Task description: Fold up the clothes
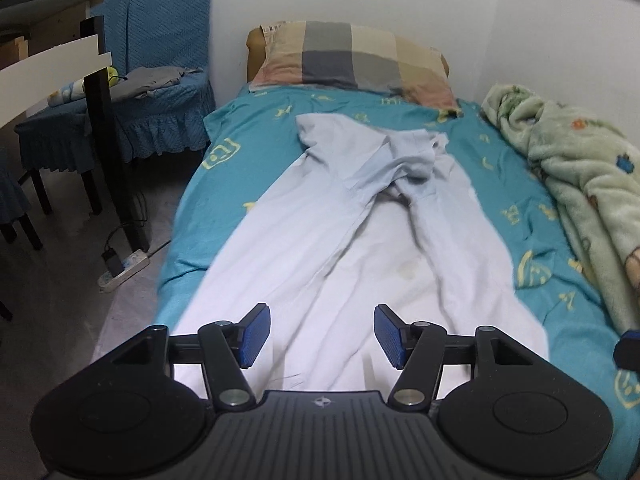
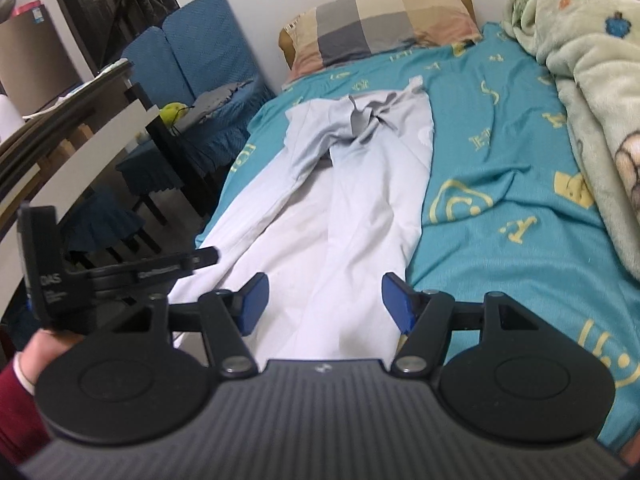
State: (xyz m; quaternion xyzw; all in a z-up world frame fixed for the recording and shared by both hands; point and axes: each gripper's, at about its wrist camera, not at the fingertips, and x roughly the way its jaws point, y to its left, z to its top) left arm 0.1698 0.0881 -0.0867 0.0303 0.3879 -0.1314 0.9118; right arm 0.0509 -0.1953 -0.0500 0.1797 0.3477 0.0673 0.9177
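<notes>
Trousers [image 1: 320, 248] in a pale grey-white cloth lie spread along the teal bedsheet [image 1: 248, 184], their long axis running from the checked pillow [image 1: 352, 60] down toward the foot of the bed. The bunched waist sits just short of the pillow, and the two legs fan out away from it toward both cameras. The left gripper [image 1: 320, 336] hovers over the near leg ends, jaws wide apart and holding nothing; the right gripper [image 2: 324, 300] does the same, spread open and empty, over the leg farther from the chairs. Both sit at the hem end, far from the pillow, the left one at the bed's outer edge. A green blanket [image 2: 592, 80] is heaped alongside, on the wall side of the pillow. The cloth looks rumpled, neither flat nor stacked, so either smoothing or a lengthwise fold fits.
</notes>
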